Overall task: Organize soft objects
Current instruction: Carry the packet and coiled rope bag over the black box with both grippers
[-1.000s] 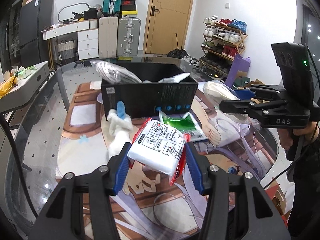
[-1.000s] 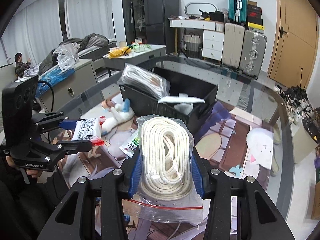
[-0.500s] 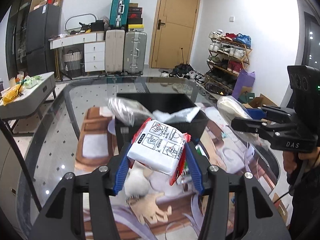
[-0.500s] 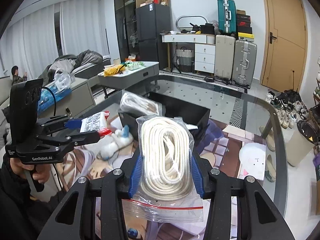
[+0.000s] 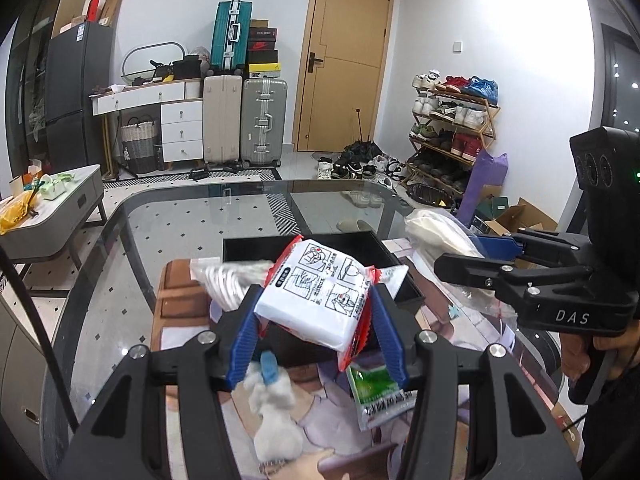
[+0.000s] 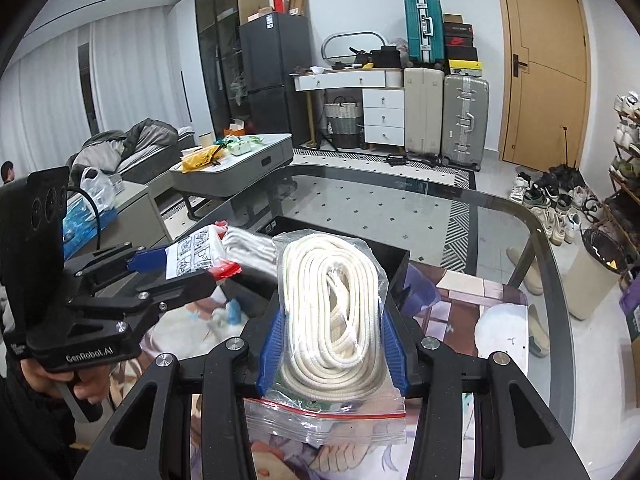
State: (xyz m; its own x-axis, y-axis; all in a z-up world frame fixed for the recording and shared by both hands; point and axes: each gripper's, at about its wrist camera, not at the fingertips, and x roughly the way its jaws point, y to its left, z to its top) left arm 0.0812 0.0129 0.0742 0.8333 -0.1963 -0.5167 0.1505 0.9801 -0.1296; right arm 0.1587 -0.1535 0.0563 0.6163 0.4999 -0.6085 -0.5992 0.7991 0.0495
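Both tongs clamped: L (image 5: 316, 332) w/ tissue pack (image 5: 316, 300), R (image 6: 332, 344) w/ bagged rope (image 6: 332, 304), above black bin's (image 6: 394, 258) rim

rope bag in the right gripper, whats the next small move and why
Probably carry the bagged rope forward over the black box and lower it in. The right gripper is shut on it, held above the table, with the open box just ahead. One rope bag already lies over the box's near edge, and the left gripper holds a white packet beside it, so keep them apart.

We see even, bright indoor light, glare on the glass surface (image 5: 168, 240), sharp focus, heavy fisheye bending, dark corners.
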